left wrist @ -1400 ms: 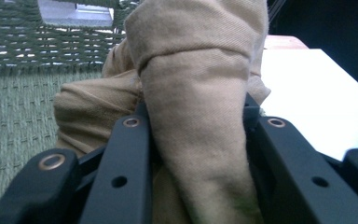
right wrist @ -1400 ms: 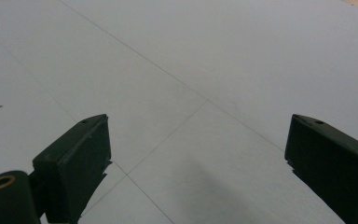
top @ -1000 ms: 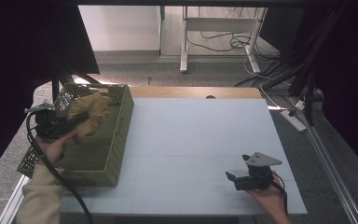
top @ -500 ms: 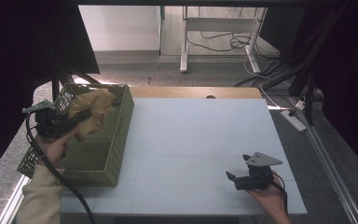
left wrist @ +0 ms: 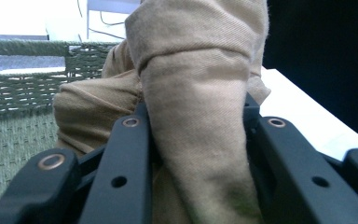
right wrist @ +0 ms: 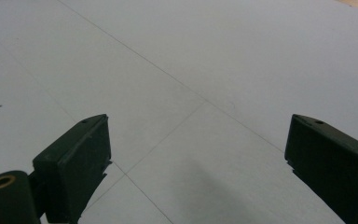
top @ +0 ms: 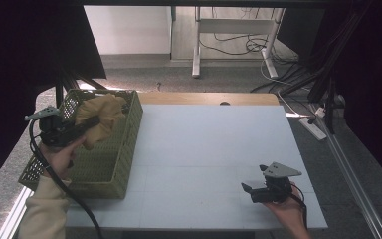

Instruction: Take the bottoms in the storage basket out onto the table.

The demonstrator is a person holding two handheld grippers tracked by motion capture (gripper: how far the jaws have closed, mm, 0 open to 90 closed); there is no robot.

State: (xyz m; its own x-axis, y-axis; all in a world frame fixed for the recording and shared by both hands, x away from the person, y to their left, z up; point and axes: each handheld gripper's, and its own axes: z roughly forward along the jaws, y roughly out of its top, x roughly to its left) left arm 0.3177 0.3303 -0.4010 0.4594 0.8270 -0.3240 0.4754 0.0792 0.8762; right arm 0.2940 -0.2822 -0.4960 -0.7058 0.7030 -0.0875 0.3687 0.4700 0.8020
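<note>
A tan cloth (top: 101, 117) is bunched up over the green woven basket (top: 113, 164) at the table's left. My left gripper (top: 92, 122) is shut on the tan cloth (left wrist: 196, 107), which hangs lifted above the basket's floor (left wrist: 9, 144); the cloth is pinched between both jaws. My right gripper (top: 251, 190) rests low near the table's front right, held by a hand. In the right gripper view its jaws stand wide apart over the bare white tabletop (right wrist: 191, 79), and the right gripper (right wrist: 200, 163) holds nothing.
The white table (top: 209, 144) stretches between basket and right gripper, with a wooden strip (top: 204, 98) along its far edge. A black cable (top: 54, 174) trails from the left gripper. Beyond the table are desk legs and floor cables (top: 258, 50).
The left gripper has lifted the tan cloth slightly higher and farther back over the basket. The right gripper has stayed put.
</note>
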